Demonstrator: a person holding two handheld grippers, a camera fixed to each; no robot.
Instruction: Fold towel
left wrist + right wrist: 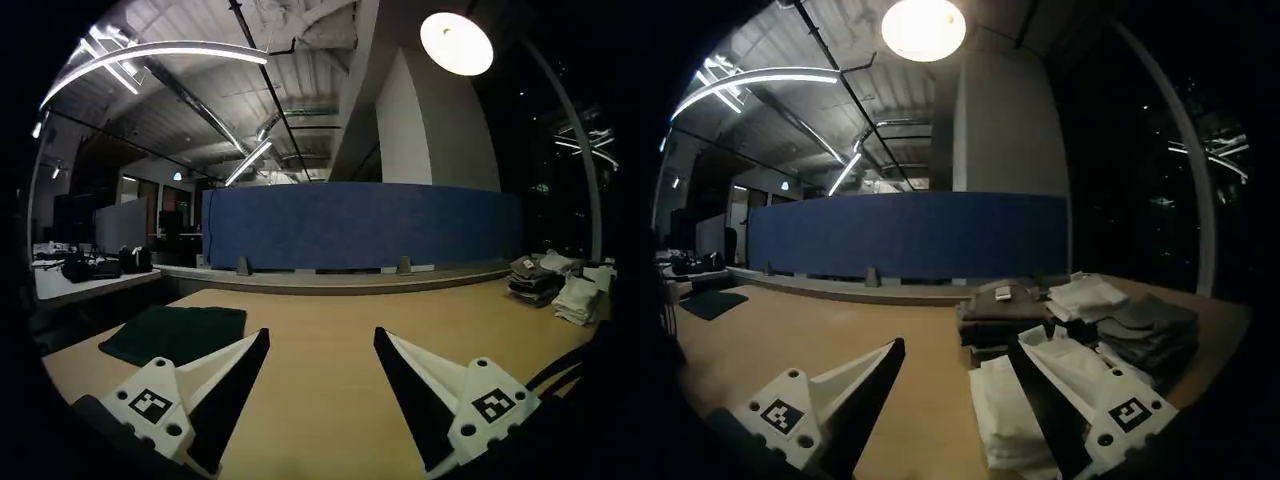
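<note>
A dark green towel (178, 333) lies folded flat on the wooden table (336, 336), ahead and left of my left gripper (320, 348), which is open with bare table between its fingers. The same towel (712, 302) appears small at the far left in the right gripper view. My right gripper (956, 360) is open; its right finger (1044, 384) reaches over a folded white towel (1004, 420). Behind that towel stand piles of folded towels (1088, 320) in brown, white and grey. These piles (560, 284) sit at the table's right end in the left gripper view.
A blue partition (360, 226) runs along the table's far edge. Desks with dark bags (104, 264) stand off to the left. A bright round lamp (924, 28) hangs overhead, and a slanted pole (1192, 160) rises at the right.
</note>
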